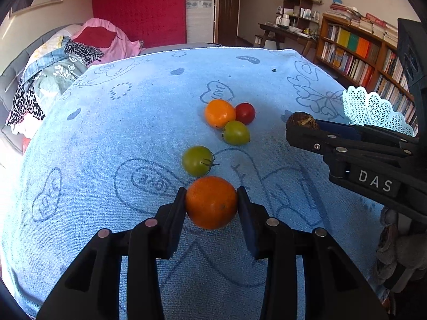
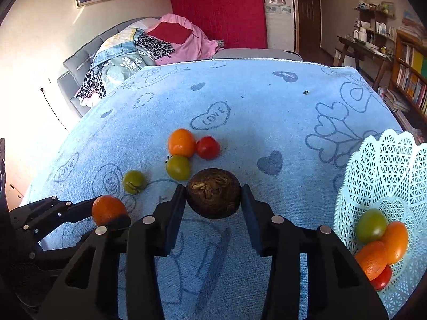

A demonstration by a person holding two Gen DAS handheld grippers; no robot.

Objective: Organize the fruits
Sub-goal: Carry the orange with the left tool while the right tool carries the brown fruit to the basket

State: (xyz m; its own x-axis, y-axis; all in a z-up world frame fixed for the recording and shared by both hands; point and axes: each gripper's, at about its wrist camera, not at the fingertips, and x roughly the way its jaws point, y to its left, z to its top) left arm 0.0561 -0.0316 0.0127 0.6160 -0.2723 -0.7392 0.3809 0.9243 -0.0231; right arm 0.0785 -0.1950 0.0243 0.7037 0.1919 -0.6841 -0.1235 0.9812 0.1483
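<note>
while the left gripper [image 1: 211,202] clasps an orange [image 1: 211,202], the right gripper [image 2: 213,196] clasps a brown fruit [image 2: 213,196]; basket [image 2: 384,165] at four o'clock.

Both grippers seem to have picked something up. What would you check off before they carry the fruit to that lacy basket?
1. Left gripper shut on the orange: ok.
2. Right gripper shut on the brown fruit: ok.
3. Basket has free room beside the fruit already inside: ok.
4. Way from the brown fruit to the basket free of things: ok.
5. Four loose fruits still on the blue towel, including a green tomato: not ok.
6. Grip firm enough for carrying: cannot tell.
</note>
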